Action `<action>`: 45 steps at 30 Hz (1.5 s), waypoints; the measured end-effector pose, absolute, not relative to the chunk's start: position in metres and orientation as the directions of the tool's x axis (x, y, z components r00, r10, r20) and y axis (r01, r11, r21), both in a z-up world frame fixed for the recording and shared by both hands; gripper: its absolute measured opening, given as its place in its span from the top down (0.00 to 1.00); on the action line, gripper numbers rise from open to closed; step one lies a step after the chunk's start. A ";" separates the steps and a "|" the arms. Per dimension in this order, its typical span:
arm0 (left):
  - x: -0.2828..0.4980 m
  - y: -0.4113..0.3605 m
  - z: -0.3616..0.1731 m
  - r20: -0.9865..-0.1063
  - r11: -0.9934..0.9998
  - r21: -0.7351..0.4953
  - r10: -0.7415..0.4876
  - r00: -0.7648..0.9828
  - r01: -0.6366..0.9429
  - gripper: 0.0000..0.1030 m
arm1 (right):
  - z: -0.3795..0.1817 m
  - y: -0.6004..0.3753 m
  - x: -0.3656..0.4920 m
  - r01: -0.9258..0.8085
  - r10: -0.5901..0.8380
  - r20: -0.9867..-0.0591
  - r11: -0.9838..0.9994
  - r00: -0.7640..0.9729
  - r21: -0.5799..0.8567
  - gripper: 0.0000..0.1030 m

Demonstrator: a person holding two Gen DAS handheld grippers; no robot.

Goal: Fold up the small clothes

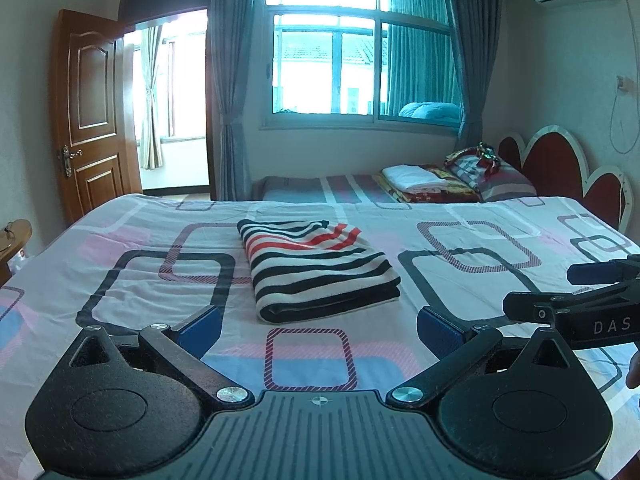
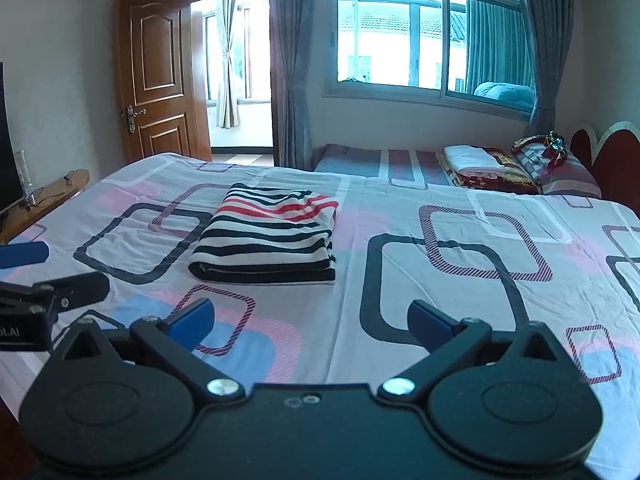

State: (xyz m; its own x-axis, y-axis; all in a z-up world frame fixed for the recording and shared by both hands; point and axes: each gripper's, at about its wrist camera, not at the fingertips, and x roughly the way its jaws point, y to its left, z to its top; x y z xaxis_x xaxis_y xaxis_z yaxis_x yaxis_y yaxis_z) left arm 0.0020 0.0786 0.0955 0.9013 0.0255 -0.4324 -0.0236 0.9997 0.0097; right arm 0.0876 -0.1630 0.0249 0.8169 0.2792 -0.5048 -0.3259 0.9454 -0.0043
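Nearest, the left gripper [image 1: 318,326] and the right gripper [image 2: 311,320] hover level over the bed's patterned sheet of pink, blue and dark rounded rectangles [image 1: 460,264], jaws spread wide and holding nothing. Each shows at the edge of the other's view. Just beyond, with nothing between, the folded black, white and red striped garment [image 1: 316,268] lies flat on the sheet. Farther right, a folded white cloth [image 1: 410,176] tops stacked bedding by the red scalloped headboard [image 1: 556,164]. A brown wooden door [image 1: 94,108] stands open far left.
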 end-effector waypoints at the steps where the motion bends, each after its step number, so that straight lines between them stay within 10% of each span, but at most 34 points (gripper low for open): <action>1: 0.002 0.078 0.096 -0.432 1.000 0.012 0.027 0.902 -0.024 0.00 | 0.025 -0.164 0.088 -0.326 0.279 -0.505 0.945 0.817 -0.005 0.01; 45: -0.005 0.083 0.098 -0.402 1.000 -0.006 -0.024 0.915 0.023 0.00 | 0.023 -0.166 0.087 -0.312 0.264 -0.482 0.950 0.836 -0.021 0.01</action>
State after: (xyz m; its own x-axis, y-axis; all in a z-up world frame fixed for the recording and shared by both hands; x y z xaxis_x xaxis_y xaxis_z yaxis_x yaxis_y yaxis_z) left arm -0.0049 0.0832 0.0976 0.9154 -0.0236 -0.4018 0.0232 0.9997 -0.0059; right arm 0.0866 -0.1665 0.0231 0.8357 0.2641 -0.4815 -0.3123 0.9498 -0.0210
